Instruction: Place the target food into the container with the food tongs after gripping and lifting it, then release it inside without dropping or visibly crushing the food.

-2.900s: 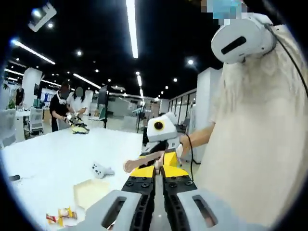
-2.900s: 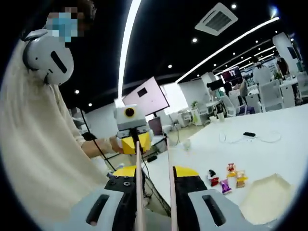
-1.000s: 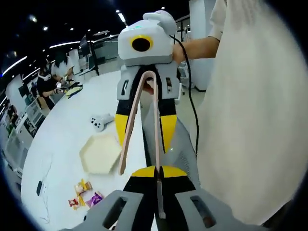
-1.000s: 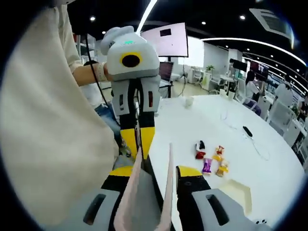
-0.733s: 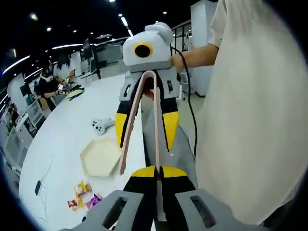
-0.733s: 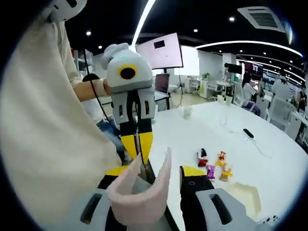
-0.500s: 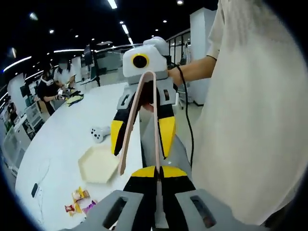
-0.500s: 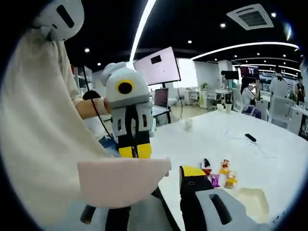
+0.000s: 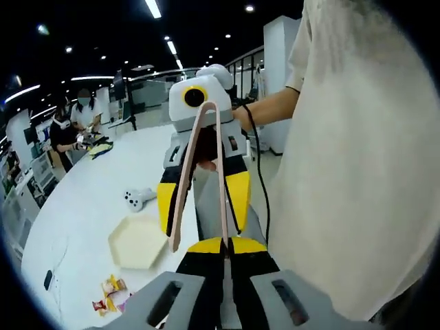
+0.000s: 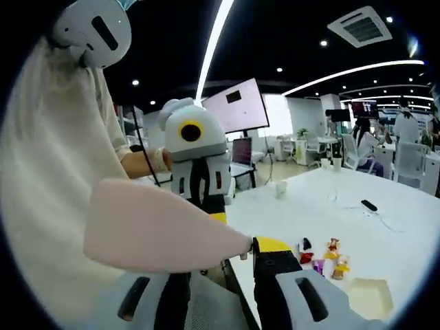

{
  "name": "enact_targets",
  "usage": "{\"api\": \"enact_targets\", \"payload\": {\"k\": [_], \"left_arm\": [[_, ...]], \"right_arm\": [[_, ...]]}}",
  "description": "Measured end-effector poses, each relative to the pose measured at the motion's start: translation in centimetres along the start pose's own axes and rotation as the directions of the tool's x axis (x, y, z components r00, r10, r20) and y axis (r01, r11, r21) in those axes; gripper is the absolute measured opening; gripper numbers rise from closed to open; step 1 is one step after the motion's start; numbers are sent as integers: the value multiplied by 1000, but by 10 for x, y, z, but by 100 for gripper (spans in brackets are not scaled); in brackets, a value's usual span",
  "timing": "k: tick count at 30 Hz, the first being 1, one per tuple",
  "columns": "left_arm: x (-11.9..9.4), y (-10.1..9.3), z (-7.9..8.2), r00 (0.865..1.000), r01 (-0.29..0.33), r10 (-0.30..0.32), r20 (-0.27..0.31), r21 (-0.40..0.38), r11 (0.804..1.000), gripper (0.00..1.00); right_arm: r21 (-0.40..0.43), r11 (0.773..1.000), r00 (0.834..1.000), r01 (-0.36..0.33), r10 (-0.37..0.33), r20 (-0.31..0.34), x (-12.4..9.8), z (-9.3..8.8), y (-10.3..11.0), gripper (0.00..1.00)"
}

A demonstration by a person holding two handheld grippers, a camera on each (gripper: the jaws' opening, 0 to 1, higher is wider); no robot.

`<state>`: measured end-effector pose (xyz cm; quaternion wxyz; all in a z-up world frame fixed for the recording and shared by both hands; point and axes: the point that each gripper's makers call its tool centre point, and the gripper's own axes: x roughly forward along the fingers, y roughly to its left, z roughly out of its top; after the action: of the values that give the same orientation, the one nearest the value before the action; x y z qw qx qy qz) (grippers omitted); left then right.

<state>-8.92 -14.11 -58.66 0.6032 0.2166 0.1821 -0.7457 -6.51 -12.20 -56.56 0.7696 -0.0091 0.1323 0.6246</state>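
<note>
the pink food tongs (image 10: 161, 235) have swung flat across the right gripper (image 10: 220, 265), clamped on them; the left gripper (image 9: 225, 249) looks closed, empty. snacks (image 9: 110, 297) and container (image 9: 137, 240) wait at eight o'clock, untouched.

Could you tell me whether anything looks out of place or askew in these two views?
Yes: the pink tongs are gripped in the right gripper, but in the right gripper view they lie sideways across its jaws rather than pointing forward. The wrapped snacks and the beige container sit undisturbed on the white table.
</note>
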Motion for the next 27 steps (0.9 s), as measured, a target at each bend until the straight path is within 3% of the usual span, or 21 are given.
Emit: {"api": "enact_targets", "payload": {"k": [4, 8, 13, 24, 27], "left_arm": [[0, 0, 1, 1000, -7, 7, -8, 9, 1000, 0], [0, 2, 2, 1000, -22, 22, -10, 18, 1000, 0], [1, 5, 0, 998, -40, 41, -40, 29, 999, 0], [2, 4, -3, 998, -39, 41, -47, 34, 999, 0], [3, 1, -3, 998, -27, 29, -54, 36, 999, 0]], "right_arm": [[13, 1000, 1000, -6, 6, 17, 0, 1, 0, 34], [77, 997, 998, -2, -3, 60, -2, 3, -4, 34], [105, 994, 998, 29, -35, 55, -1, 0, -8, 32], [68, 997, 997, 36, -40, 60, 1, -2, -6, 34], [26, 999, 998, 27, -28, 57, 1, -2, -2, 34]]}}
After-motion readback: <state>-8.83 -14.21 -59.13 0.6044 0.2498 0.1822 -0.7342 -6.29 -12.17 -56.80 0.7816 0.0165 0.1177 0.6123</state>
